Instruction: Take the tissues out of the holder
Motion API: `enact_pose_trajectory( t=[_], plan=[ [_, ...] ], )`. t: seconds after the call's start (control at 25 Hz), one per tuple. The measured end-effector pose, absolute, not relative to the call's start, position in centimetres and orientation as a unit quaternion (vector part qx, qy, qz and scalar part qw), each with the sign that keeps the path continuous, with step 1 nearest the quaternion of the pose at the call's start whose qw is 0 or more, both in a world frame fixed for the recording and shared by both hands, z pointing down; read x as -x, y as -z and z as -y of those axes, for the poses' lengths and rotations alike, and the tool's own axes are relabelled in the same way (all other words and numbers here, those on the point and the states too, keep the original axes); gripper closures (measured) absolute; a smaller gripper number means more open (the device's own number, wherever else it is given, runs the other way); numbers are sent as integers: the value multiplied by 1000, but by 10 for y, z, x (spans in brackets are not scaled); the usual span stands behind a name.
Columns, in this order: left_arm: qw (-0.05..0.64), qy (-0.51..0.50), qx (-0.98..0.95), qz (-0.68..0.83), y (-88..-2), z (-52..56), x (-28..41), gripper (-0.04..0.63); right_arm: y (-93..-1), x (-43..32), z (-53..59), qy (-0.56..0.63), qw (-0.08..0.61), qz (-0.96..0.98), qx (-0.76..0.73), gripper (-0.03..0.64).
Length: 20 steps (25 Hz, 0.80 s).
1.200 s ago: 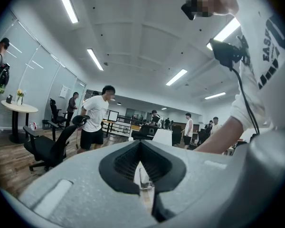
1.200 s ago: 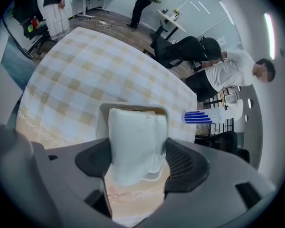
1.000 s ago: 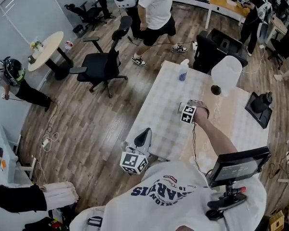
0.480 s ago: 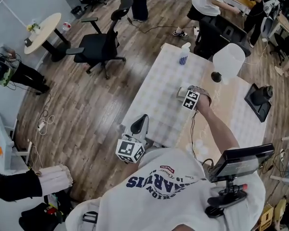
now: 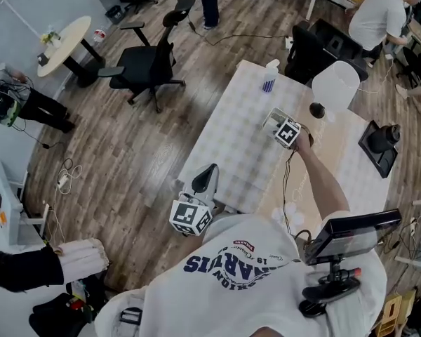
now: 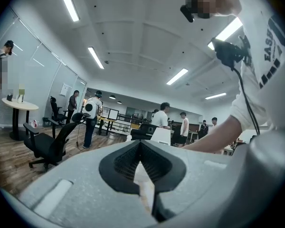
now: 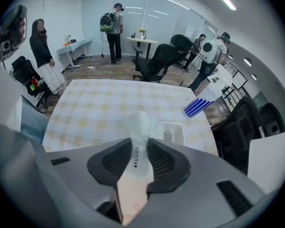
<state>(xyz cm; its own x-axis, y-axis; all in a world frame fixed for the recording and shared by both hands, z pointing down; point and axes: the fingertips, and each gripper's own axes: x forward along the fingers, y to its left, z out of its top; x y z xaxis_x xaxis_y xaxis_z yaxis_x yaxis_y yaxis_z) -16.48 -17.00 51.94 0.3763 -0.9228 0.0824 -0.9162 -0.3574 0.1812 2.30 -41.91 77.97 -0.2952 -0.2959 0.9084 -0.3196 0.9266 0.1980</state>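
The right gripper points down at the table. Its jaws have just been closing, and now they squeeze a white tissue pack between the pads. The pack is thin and has small black numbers on its side. It pokes out past the jaw tips. Just beside it on the right is the little white holder, which sits on the checked cloth. The far end of the pack may still touch the holder, but the view is too poor to be sure. A spray bottle (the one with blue stripes) stands further back on the table. The left gripper is held level near the table's edge. Its jaws are closed together with nothing in them.
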Motion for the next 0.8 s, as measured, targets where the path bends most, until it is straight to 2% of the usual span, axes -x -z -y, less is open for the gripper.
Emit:
enact_pose_trajectory(
  t=[0.24, 0.8],
  plan=[
    [100, 12, -828, 552, -521, 173, 163, 594, -772, -38, 441, -41, 545, 808, -221, 506],
    [96, 9, -860, 502, -523, 202, 132, 594, -688, -49, 429, 29, 517, 819, -249, 506]
  ],
)
